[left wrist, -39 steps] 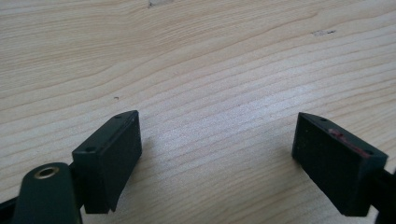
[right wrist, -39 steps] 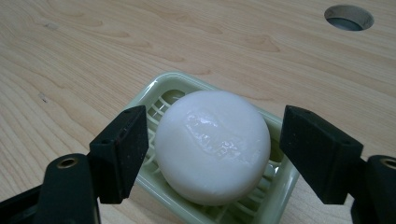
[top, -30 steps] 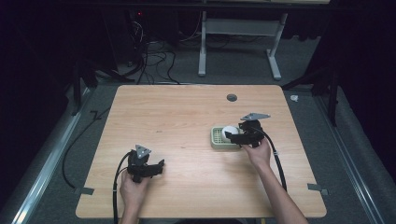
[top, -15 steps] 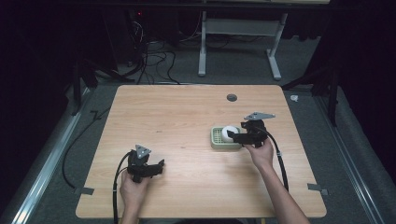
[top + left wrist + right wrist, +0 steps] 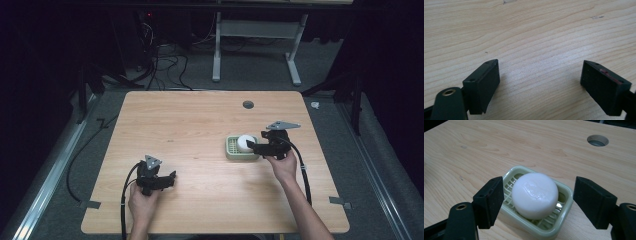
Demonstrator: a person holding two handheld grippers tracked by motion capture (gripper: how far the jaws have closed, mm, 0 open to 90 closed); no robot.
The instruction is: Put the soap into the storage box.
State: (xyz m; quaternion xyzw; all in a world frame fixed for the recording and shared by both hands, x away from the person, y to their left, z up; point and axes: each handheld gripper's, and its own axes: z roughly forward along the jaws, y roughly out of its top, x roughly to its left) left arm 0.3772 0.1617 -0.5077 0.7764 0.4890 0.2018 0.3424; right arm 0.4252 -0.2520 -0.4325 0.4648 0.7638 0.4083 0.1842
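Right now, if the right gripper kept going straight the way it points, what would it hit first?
Most likely the white soap sitting in the green soap dish; the right gripper has its fingers spread either side of it.

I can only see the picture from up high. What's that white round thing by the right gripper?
Observer: A smooth white soap bar, lying in a pale green slatted dish.
Operator: Is the gripper squeezing it?
Observer: No. The right gripper has its jaws spread wide, one on each side of the soap, not touching it.
Operator: And the left one?
Observer: The left gripper is open too, with bare wooden table between its jaws.
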